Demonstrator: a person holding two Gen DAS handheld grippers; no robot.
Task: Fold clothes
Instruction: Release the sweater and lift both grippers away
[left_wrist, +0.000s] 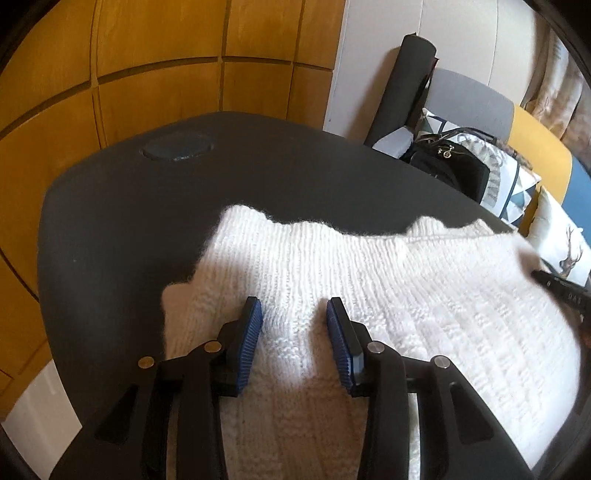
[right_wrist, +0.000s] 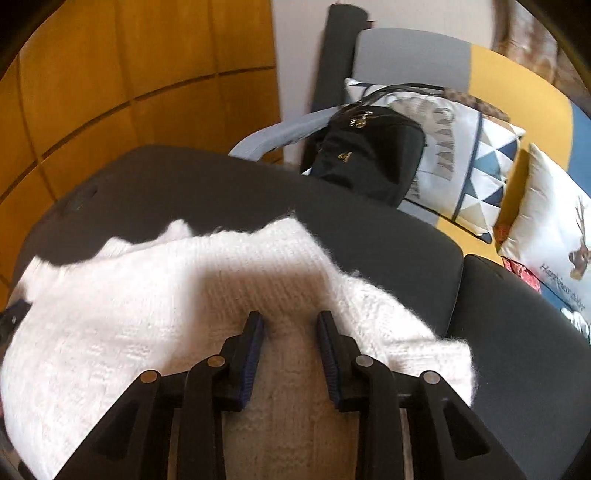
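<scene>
A white knitted sweater (left_wrist: 369, 288) lies folded on a dark grey table (left_wrist: 147, 206). My left gripper (left_wrist: 294, 306) is open, its blue-padded fingers (left_wrist: 251, 332) apart just above the sweater's left part, holding nothing. In the right wrist view the same sweater (right_wrist: 147, 295) covers the near table (right_wrist: 369, 236). My right gripper (right_wrist: 290, 319) is open over the sweater's right part, nothing between its fingers (right_wrist: 328, 354). The right gripper's tip shows at the right edge of the left wrist view (left_wrist: 565, 291).
A wooden panelled wall (left_wrist: 147, 74) stands behind the table. A round cap (left_wrist: 177, 146) sits in the tabletop. To the right is a grey and yellow sofa (right_wrist: 517, 81) with a black bag (right_wrist: 369, 155) and patterned cushions (right_wrist: 480, 166).
</scene>
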